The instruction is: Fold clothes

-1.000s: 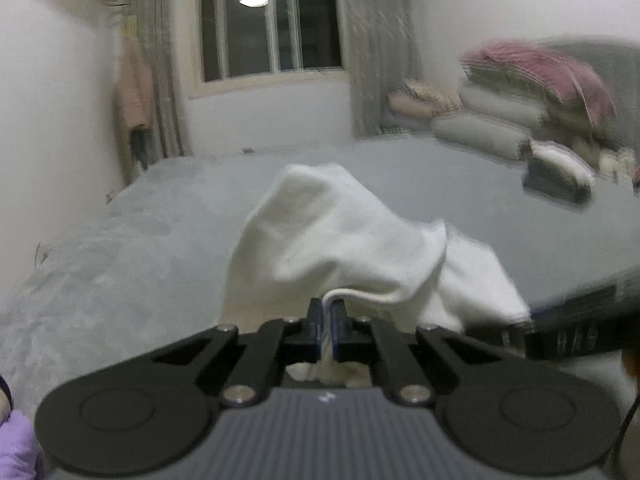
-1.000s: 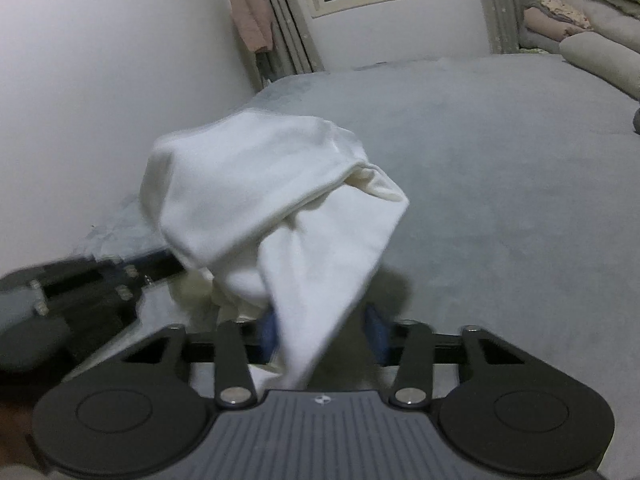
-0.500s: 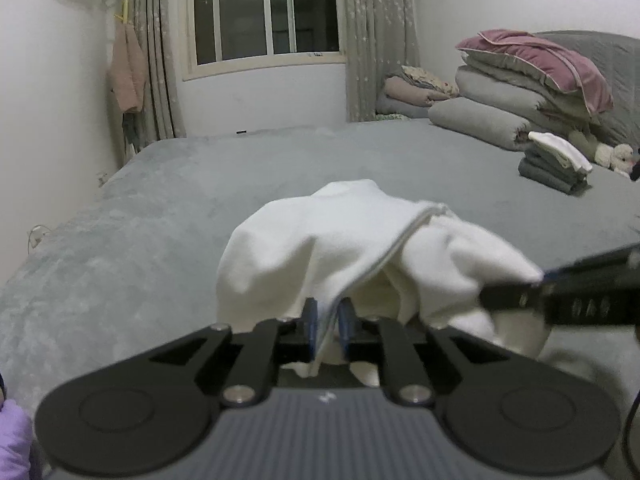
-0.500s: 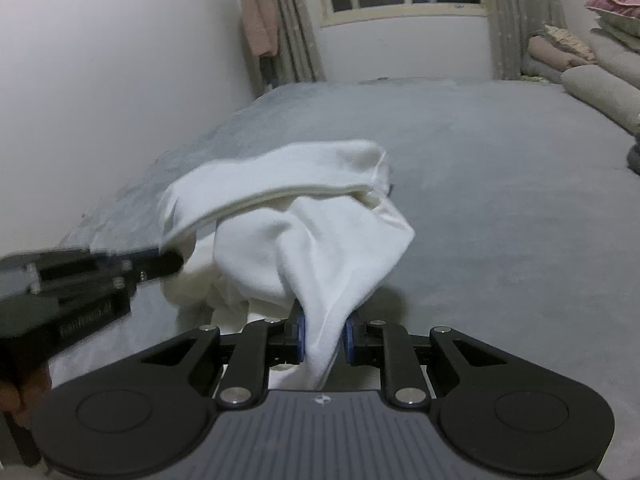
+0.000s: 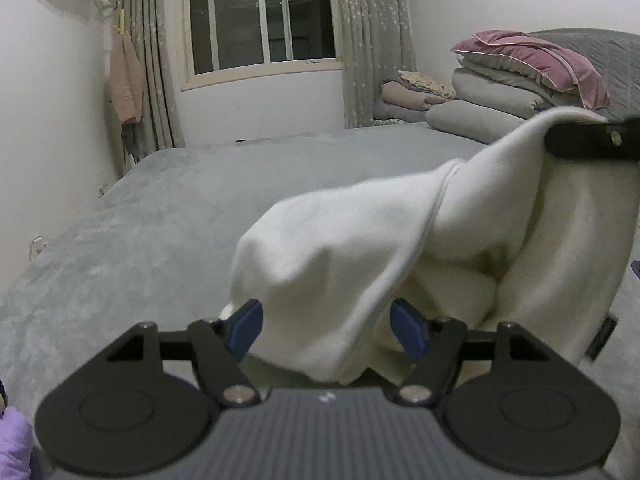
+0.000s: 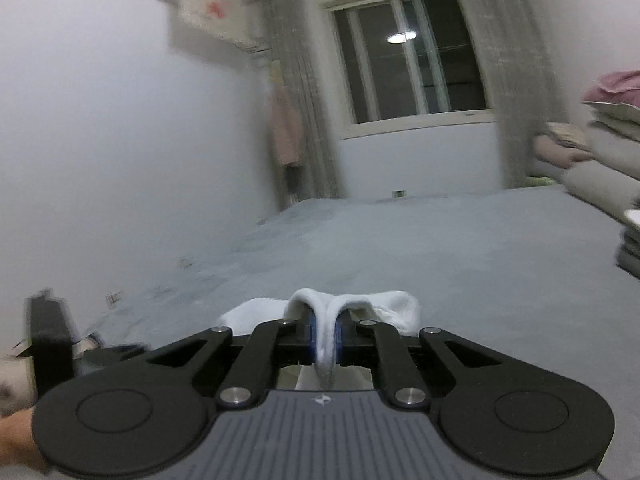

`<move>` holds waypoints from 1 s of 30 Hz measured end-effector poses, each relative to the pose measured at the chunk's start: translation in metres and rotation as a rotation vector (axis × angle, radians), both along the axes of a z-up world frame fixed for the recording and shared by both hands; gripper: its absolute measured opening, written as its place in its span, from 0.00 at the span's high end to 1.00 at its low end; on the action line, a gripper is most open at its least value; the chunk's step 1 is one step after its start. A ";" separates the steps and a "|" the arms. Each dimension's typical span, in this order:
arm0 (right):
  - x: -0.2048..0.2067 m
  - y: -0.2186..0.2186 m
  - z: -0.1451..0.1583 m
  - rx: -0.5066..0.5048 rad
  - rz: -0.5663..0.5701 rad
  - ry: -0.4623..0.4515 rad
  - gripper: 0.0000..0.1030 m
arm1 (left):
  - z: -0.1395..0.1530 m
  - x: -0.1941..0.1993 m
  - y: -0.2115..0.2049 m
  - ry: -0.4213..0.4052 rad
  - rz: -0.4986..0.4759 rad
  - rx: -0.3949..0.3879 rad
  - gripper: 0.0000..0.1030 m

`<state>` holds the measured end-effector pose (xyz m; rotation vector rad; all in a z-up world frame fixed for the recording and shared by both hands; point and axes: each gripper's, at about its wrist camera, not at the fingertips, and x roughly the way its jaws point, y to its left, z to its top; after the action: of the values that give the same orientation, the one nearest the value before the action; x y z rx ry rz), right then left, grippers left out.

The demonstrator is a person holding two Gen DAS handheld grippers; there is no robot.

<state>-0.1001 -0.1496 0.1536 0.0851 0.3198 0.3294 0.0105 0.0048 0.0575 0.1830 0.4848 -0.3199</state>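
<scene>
Released a moment ago from a tight pinch, the white garment [image 5: 360, 248] now hangs loose between the blue pads [image 5: 244, 326] of the left gripper [image 5: 326, 326], whose jaws are opening and no longer press the cloth. Since a second earlier, the right gripper [image 6: 325, 338] has risen, hauling one end of the garment up until it peaks level with the pillow stack [image 5: 520, 76] by the headboard. Its jaws are closing to a narrow gap, clamped on a fold of the white fabric that drapes over both fingers. Seen from the left wrist, the right gripper's black finger [image 5: 592, 142] juts in from the right edge, above the grey bed [image 5: 160, 216], with cloth falling steeply from it toward the left gripper. The left gripper tilts gently down toward the bed; the right points nearly level toward the window [image 6: 408, 60]. Part of a hand [image 6: 16, 436] shows at the lower left of the right wrist view.
</scene>
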 end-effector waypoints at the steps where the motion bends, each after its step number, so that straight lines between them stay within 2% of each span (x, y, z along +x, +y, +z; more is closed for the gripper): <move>1: 0.001 0.005 -0.002 -0.020 0.019 0.016 0.91 | 0.000 0.000 -0.001 -0.001 -0.006 0.009 0.34; 2: 0.002 0.011 -0.004 -0.041 0.036 0.034 0.91 | -0.001 0.000 -0.002 -0.003 -0.011 0.020 0.36; 4: 0.004 0.017 -0.009 -0.062 0.074 0.056 0.91 | -0.002 0.001 -0.003 -0.004 -0.020 0.044 0.56; 5: 0.005 0.020 -0.011 -0.067 0.092 0.066 0.91 | -0.004 0.002 -0.002 0.006 -0.022 0.059 0.80; 6: 0.007 0.023 -0.012 -0.073 0.111 0.077 0.91 | -0.004 0.003 -0.003 0.015 -0.018 0.060 0.96; 9: 0.009 0.026 -0.020 -0.114 0.153 0.103 0.91 | 0.004 0.002 0.002 0.003 0.009 0.030 0.97; 14: 0.009 0.027 -0.028 -0.141 0.211 0.127 0.90 | 0.041 -0.001 0.037 -0.056 0.089 -0.168 0.97; 16: 0.008 0.028 -0.032 -0.143 0.256 0.132 0.90 | 0.047 -0.001 0.048 -0.063 0.116 -0.184 0.97; 19: 0.002 0.047 -0.039 -0.225 0.359 0.126 0.90 | 0.056 0.000 0.070 -0.055 0.182 -0.252 0.97; 22: -0.004 0.061 -0.047 -0.295 0.500 0.156 0.89 | 0.073 -0.007 0.097 -0.096 0.231 -0.347 0.97; 24: -0.007 0.068 -0.056 -0.342 0.598 0.202 0.84 | 0.082 -0.012 0.112 -0.132 0.279 -0.356 0.97; 27: -0.014 0.081 -0.071 -0.445 0.725 0.244 0.83 | 0.084 -0.009 0.129 -0.123 0.351 -0.339 0.97; 30: -0.024 0.084 -0.076 -0.512 0.745 0.211 0.83 | 0.077 0.001 0.140 -0.072 0.402 -0.300 0.97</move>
<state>-0.1244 -0.0659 0.0778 -0.5199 0.6334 0.9675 0.0119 0.1448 0.1344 -0.1942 0.3867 0.0105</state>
